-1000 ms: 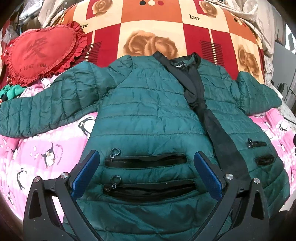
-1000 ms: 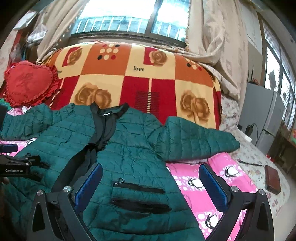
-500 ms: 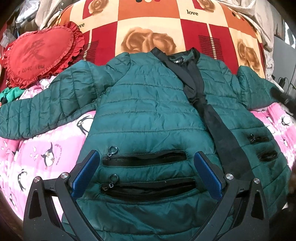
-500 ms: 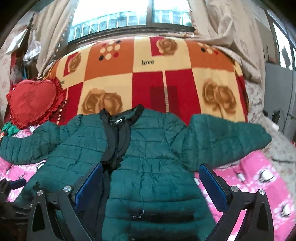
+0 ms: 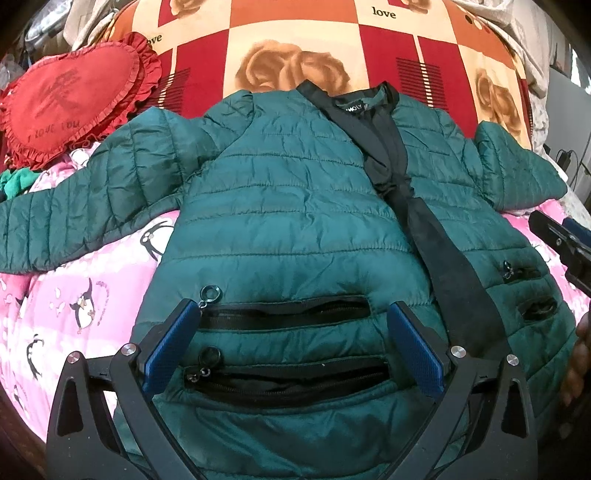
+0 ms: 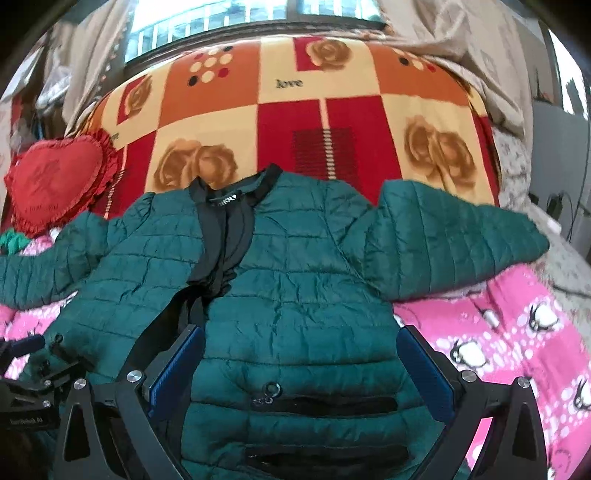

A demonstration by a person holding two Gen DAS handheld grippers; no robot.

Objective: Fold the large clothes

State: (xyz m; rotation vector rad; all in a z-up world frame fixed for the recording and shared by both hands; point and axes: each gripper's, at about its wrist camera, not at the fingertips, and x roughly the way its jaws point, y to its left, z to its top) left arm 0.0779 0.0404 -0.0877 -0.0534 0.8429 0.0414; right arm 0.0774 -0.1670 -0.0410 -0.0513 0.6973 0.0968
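Note:
A dark green quilted jacket with black front trim lies face up on the bed, both sleeves spread out; it also shows in the right wrist view. My left gripper is open and empty, hovering over the left front zip pockets. My right gripper is open and empty, over the right front above its zip pockets. The right gripper's body shows at the right edge of the left wrist view. The left gripper's body shows at the lower left of the right wrist view.
A pink penguin-print quilt covers the near bed. A red and orange rose blanket lies behind the collar. A red heart-shaped cushion sits far left. Curtains and a window are behind.
Both grippers have moved in closer over the jacket. The right wrist view has swung left and down, so that it faces the right front. Both stay open.

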